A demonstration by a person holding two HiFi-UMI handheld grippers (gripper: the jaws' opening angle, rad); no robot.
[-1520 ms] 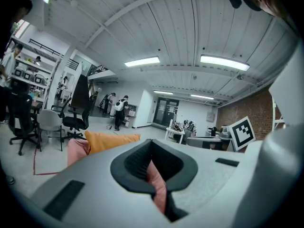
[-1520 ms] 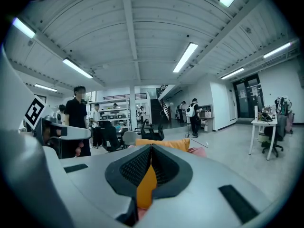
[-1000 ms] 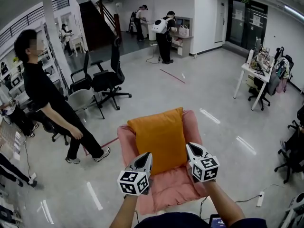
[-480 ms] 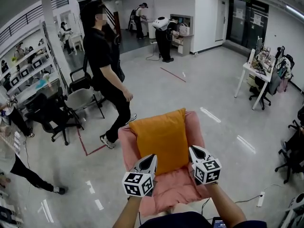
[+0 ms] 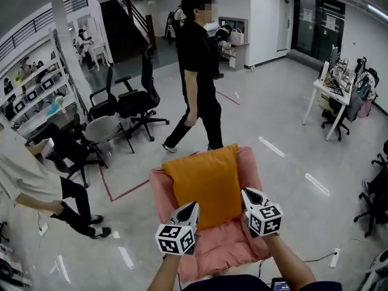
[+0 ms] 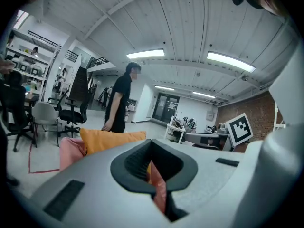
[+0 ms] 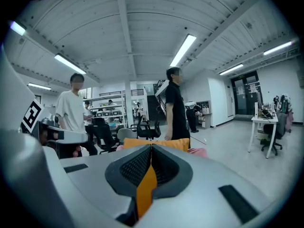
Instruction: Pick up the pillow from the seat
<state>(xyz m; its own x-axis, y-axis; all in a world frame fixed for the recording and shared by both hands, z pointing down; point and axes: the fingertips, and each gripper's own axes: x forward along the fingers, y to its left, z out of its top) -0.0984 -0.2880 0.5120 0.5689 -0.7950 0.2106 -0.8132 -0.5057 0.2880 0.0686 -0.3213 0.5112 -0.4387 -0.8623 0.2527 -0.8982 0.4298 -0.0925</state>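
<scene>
Left gripper (image 5: 190, 208) is pinched shut and empty, its tip right by the near-left corner of the orange pillow (image 5: 204, 183). Right gripper (image 5: 250, 195), jaws pressed together too and holding nothing, sits by the near-right corner. The pillow lies between and just ahead of them, propped on the pink seat (image 5: 225, 248); contact with either tip, can't tell

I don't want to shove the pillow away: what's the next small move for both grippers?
Probably open both jaws first. The left gripper and right gripper are shut, with their tips at the lower corners of the orange pillow, which leans on the pink seat, apparently ungripped.
</scene>
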